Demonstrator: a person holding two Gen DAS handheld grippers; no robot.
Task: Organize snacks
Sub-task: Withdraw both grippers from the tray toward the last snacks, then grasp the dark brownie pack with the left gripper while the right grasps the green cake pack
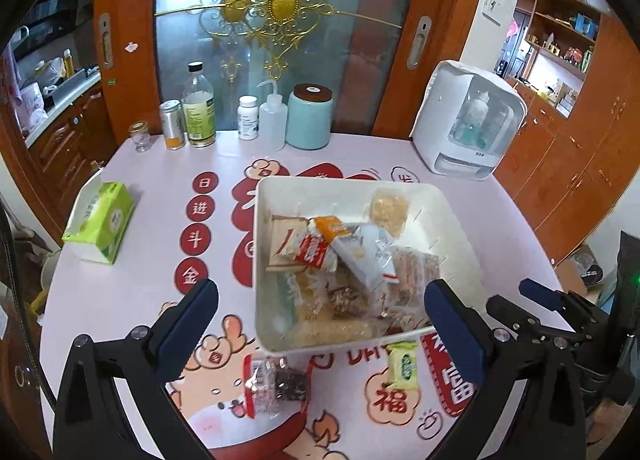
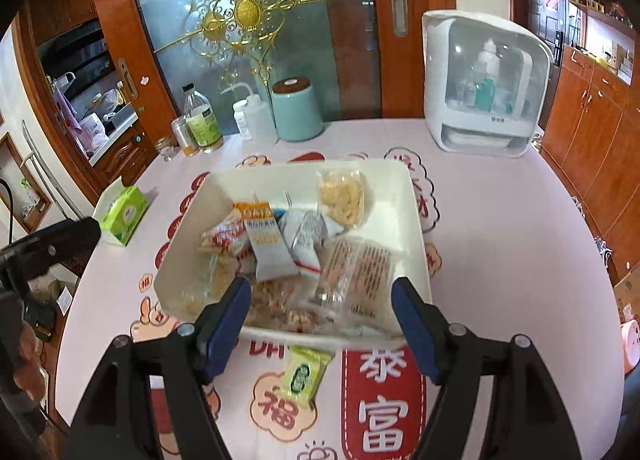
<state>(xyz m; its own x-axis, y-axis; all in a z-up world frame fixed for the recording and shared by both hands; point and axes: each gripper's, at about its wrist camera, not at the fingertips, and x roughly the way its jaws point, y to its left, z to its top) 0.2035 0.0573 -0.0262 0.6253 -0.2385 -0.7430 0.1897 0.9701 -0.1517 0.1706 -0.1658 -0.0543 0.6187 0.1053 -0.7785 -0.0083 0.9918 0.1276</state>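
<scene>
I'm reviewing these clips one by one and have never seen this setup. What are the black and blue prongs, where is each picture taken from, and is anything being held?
There is no robot: a person carries a hand-held gripper in each hand, each with a camera looking along its two blue-padded fingers. One picture looks out from the left hand-held gripper, the other from the right hand-held gripper. Both are open and hold nothing. On the table stands a white bin filled with wrapped snacks. Two snacks lie outside it, near its front edge: a green packet and a clear-wrapped dark snack. A tissue box, bottles and a teal jar stand farther off.
</scene>
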